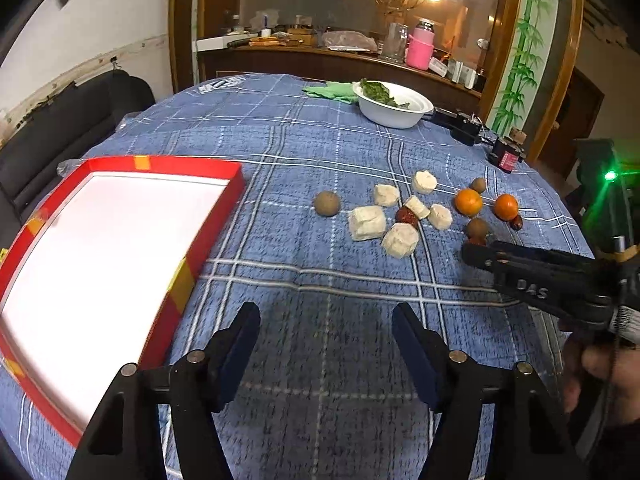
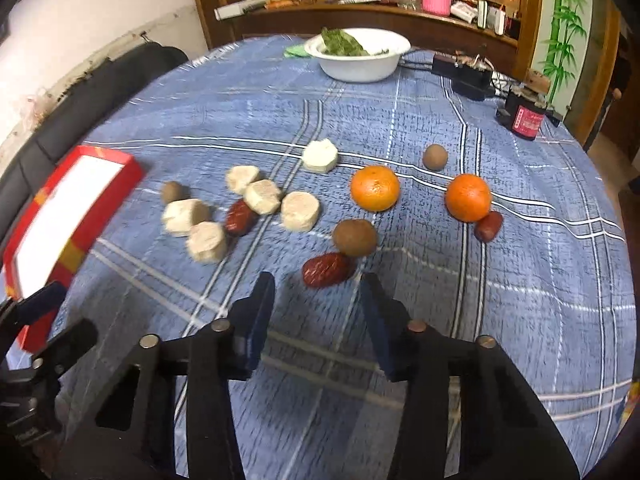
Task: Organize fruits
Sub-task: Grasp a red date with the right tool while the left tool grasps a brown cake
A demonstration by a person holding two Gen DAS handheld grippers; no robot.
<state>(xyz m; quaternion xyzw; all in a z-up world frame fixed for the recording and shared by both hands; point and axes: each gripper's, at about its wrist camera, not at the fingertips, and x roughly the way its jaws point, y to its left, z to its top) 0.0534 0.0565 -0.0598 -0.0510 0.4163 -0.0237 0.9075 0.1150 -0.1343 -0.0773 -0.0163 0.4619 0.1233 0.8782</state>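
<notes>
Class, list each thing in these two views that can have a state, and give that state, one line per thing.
Left tongs: open, empty, over bare cloth.
Right tongs: open, empty, just short of the nearest red date.
Red tray: empty, nothing placed in it.
White bowl: upright, holding green leaves.
Two oranges: loose on the cloth, apart.
Pale cut pieces: scattered, unsorted.

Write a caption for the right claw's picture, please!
Open right claw nears a red date among oranges.
</notes>
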